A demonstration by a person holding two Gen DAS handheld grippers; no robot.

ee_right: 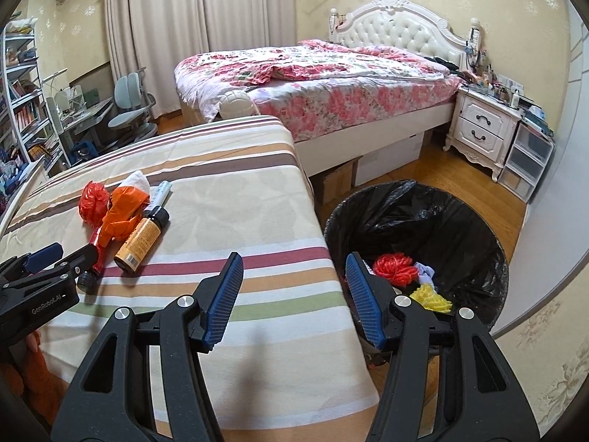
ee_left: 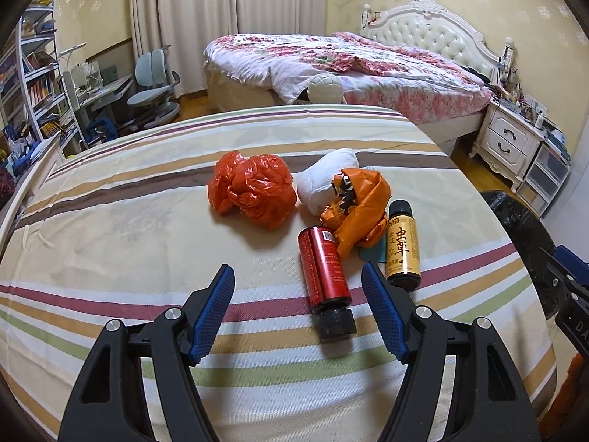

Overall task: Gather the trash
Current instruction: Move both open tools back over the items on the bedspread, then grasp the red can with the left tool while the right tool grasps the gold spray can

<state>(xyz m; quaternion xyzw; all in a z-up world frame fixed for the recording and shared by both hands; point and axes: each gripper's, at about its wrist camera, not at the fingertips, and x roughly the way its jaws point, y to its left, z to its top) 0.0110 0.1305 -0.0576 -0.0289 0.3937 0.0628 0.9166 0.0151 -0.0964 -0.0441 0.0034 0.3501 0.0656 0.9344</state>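
Left gripper [ee_left: 298, 287] hangs over the striped bedcover [ee_left: 147, 258], jaws spread wide and holding nothing. The red bottle [ee_left: 323, 269] lies on the cover in the gap between the blue pads [ee_left: 217, 305], black cap toward the camera, but neither pad touches it. Just right of the right-hand finger lies the gold bottle [ee_left: 402, 246], black-capped at both ends, printed with dark characters. Behind the two bottles sits a crumpled orange wrapper [ee_left: 359, 217], touching both. A white wad of tissue [ee_left: 324, 180] is tucked behind that, and to its left a scrunched red plastic bag [ee_left: 252, 191] sits on its own patch of cover.

Over to the right gripper [ee_right: 294, 294]: jaws moderately apart, empty, poised above the bed's corner where the striped cover meets the bin. The black-lined trash bin [ee_right: 460, 221] stands on the wooden floor [ee_right: 441, 165] right against the bed's side. Inside it: a red netted bundle [ee_right: 395, 267], something yellow and ridged [ee_right: 432, 296], and a pale scrap [ee_right: 425, 270].

From this side the trash pile sits well to the left of the gripper, with a small white tube [ee_right: 161, 191] showing beyond the gold bottle.

Beyond, a floral-quilted bed [ee_right: 313, 84] with a white tufted headboard and a white nightstand [ee_right: 482, 129].
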